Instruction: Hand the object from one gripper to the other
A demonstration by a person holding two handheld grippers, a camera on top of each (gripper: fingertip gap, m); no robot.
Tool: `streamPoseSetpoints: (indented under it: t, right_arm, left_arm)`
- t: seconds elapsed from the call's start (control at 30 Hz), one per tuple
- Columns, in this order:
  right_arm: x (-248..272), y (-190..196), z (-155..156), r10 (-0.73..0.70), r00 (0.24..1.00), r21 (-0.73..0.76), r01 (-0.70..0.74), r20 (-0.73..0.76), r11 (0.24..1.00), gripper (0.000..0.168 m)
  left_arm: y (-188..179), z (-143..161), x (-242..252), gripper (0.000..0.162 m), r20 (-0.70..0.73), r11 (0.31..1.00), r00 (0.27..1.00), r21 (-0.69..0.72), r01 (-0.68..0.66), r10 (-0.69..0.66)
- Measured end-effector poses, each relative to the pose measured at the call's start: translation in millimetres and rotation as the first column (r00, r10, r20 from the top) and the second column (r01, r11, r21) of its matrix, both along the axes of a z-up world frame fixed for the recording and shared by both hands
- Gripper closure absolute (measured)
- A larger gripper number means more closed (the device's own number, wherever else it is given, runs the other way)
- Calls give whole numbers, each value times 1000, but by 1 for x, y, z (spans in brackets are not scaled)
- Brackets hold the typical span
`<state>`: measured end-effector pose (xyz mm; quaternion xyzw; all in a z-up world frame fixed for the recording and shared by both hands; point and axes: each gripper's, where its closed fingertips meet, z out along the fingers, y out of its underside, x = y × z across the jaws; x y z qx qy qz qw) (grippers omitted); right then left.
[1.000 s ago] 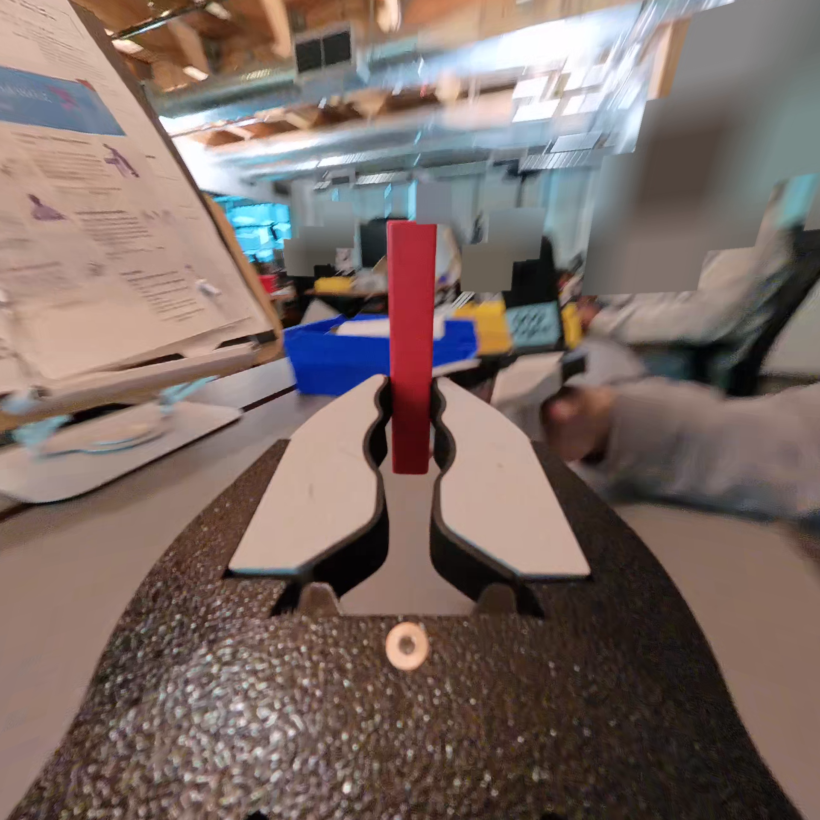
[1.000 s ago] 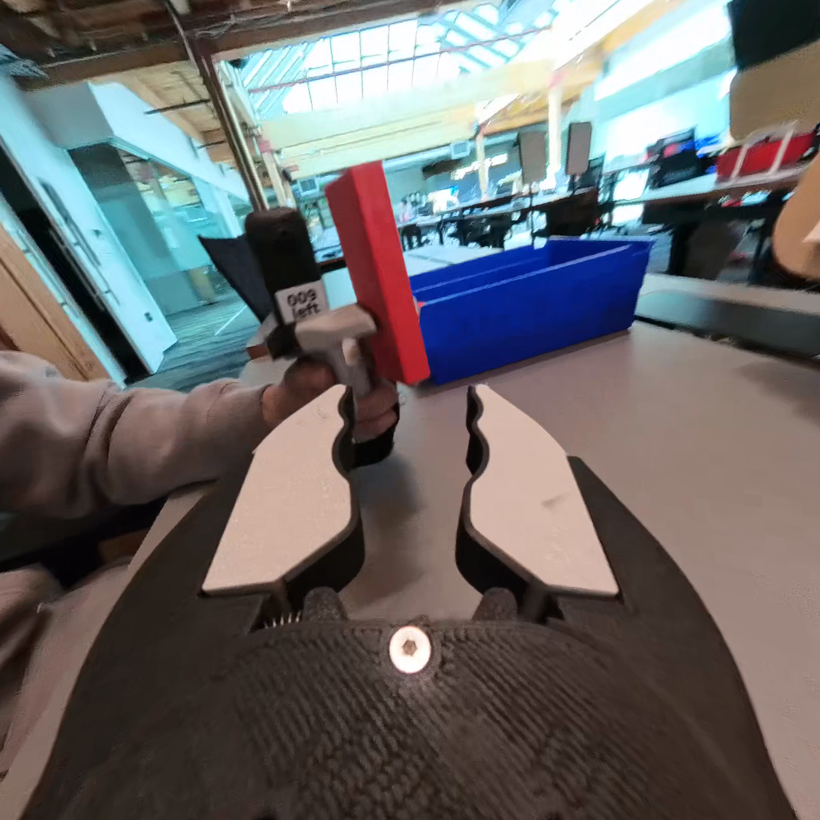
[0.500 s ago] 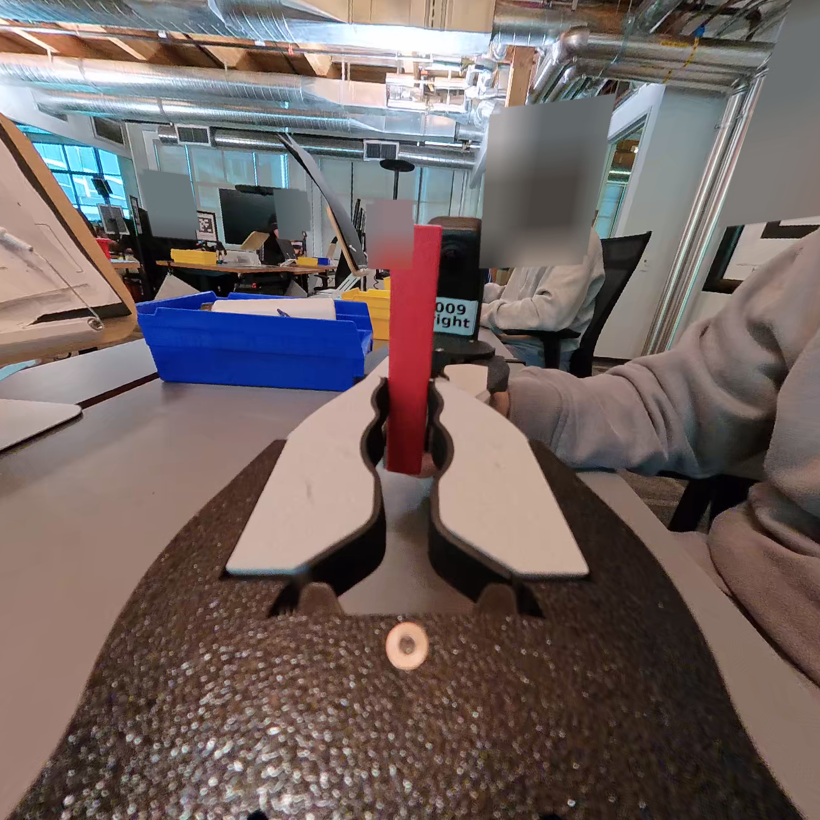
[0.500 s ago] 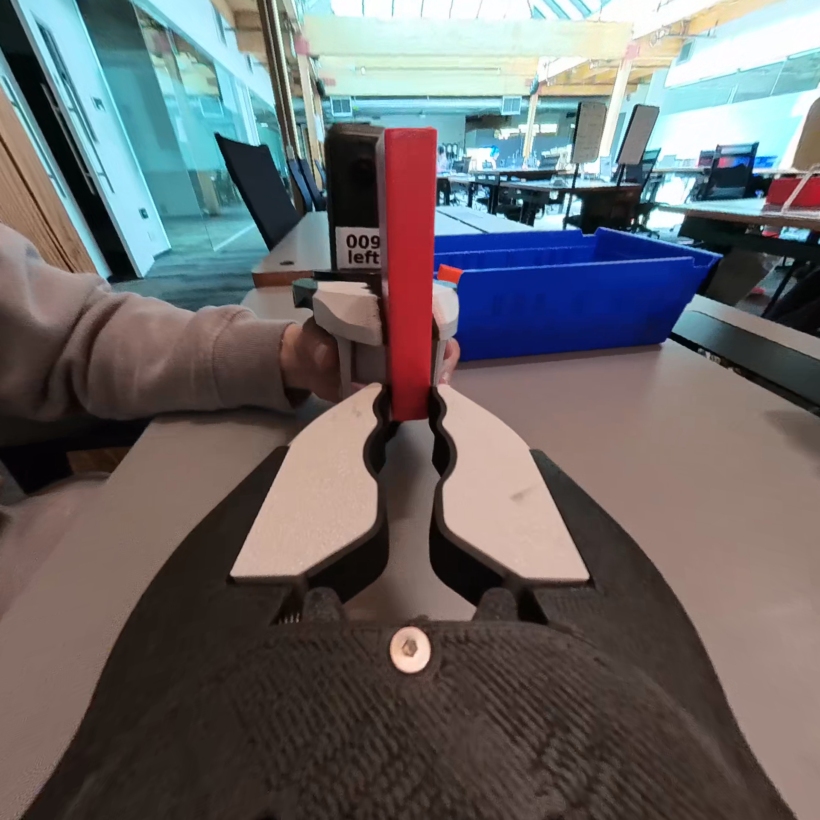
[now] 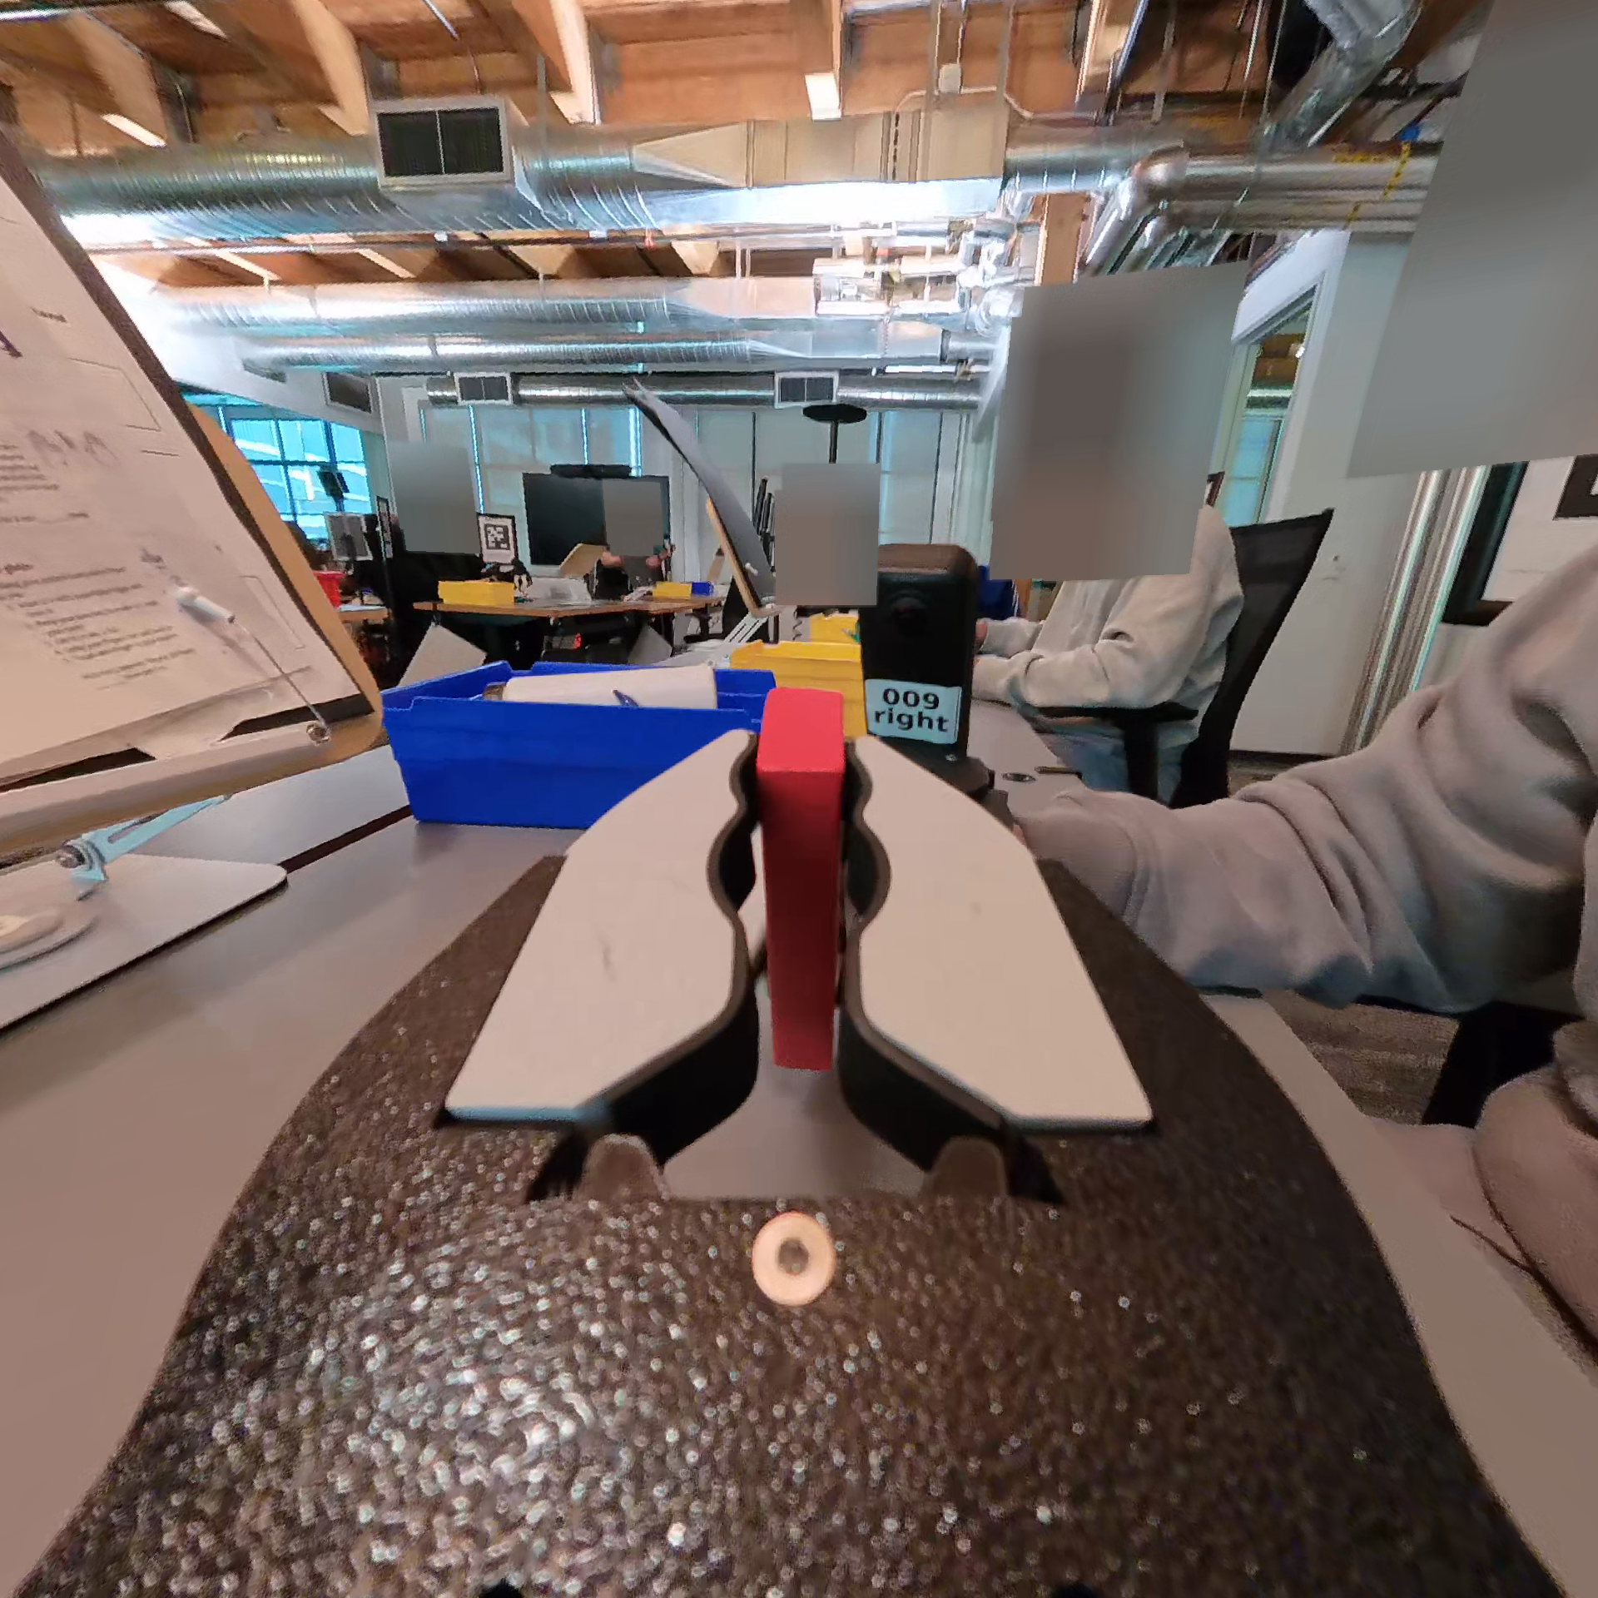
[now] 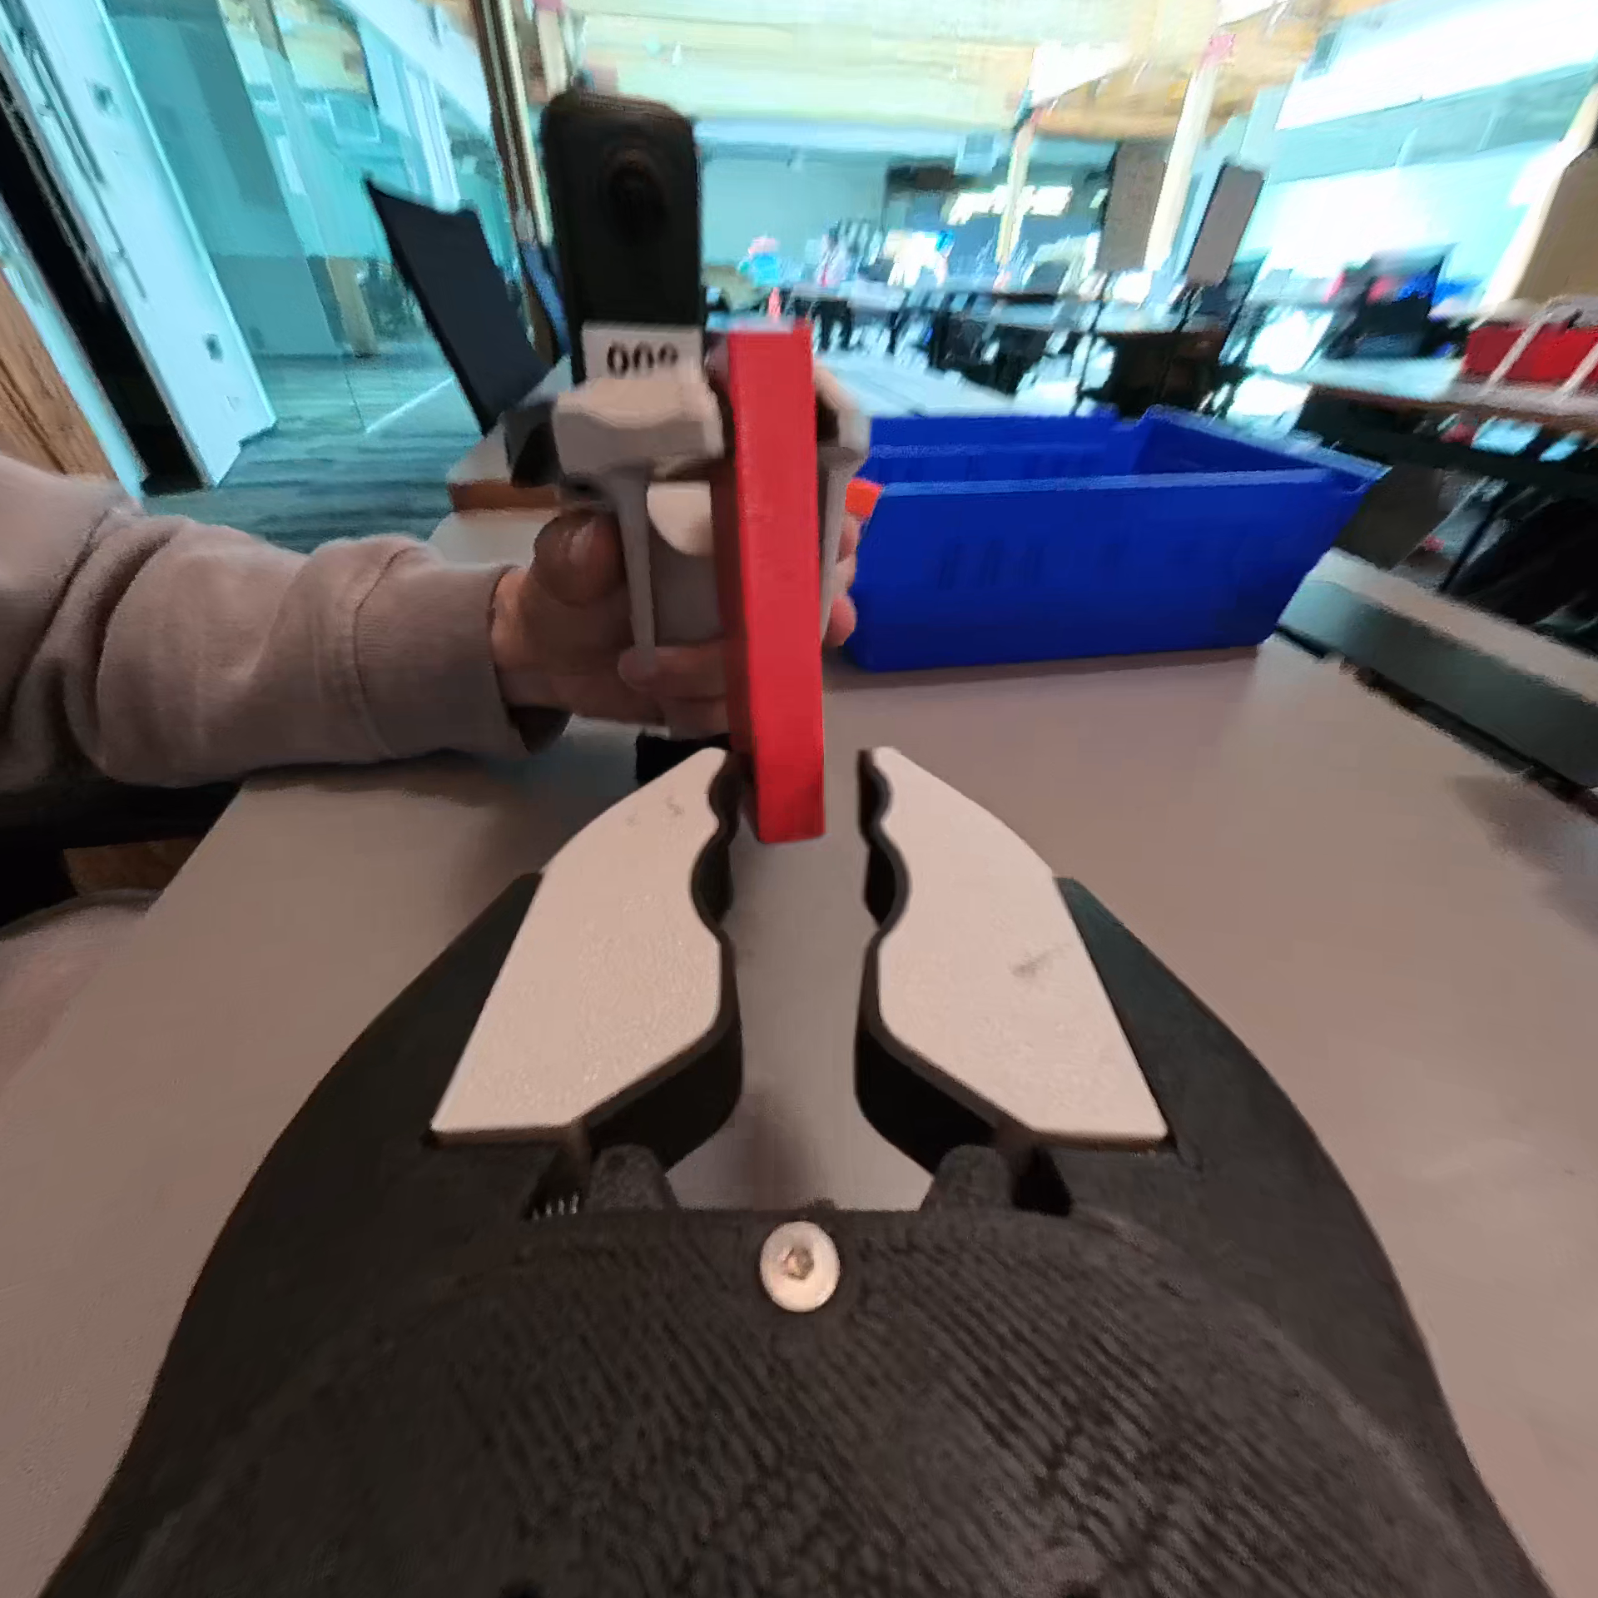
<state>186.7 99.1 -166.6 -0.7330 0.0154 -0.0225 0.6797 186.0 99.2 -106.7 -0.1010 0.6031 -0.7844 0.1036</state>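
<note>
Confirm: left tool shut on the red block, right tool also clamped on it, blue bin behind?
Not quite. The right tool is open: in the right wrist view the red block sits between its tips with a gap on one side. The left tool is shut on it, and the blue bin is behind.

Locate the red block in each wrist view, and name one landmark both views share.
Left wrist view: the red block stands upright at centre, clamped between the left tool's fingers.
Right wrist view: it stands just above centre, its lower end between the open right tool's tips.
Shared landmark: the blue bin on the table.
</note>
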Motion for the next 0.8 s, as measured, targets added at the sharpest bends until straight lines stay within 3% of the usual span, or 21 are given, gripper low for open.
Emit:
streamPoseSetpoints:
  t: [0.03, 0.13, 0.23, 0.27, 0.33, 0.53, 0.57, 0.7, 0.8]
  right_arm:
    - [2, -2, 9, -19, 1000, 53, 19, 9, 998, 132]
    - [4, -10, 30, -46, 998, 159, 40, 34, 986, 131]
    - [4, -9, 21, -40, 998, 98, 35, 47, 995, 129]
    - [2, -7, 19, -27, 998, 88, 22, 57, 996, 130]
    - [-8, -4, 17, 18, 996, 83, -25, 91, 996, 152]
    - [-6, -5, 19, 8, 995, 69, -15, 96, 998, 153]
    - [-3, -5, 21, -6, 996, 81, -1, 87, 997, 153]
    - [23, -15, 30, -181, 983, 156, 175, 27, 972, 153]
    - [38, -24, 34, -262, 964, 206, 265, -42, 942, 153]
  left_arm:
    - [-1, -1, 0, 146, 5, 1000, 1000, 22, -9, 9]
    - [-3, -4, 1, 146, 18, 997, 999, 67, -34, 33]
    - [-6, -2, -3, 146, 7, 999, 1000, 51, -7, 6]
    - [-7, -1, -4, 146, -2, 999, 1000, 47, 9, -9]
    - [-8, -2, -5, 146, 3, 998, 1000, 55, 7, -7]
    - [-8, 1, -6, 145, 53, 999, 998, 35, -24, 23]
    - [-7, 1, -3, 143, 59, 998, 997, 26, -52, 50]
    - [-1, -9, 16, 110, 42, 979, 982, 85, -187, 184]
    - [0, -29, 35, 106, 63, 913, 941, 228, -338, 333]
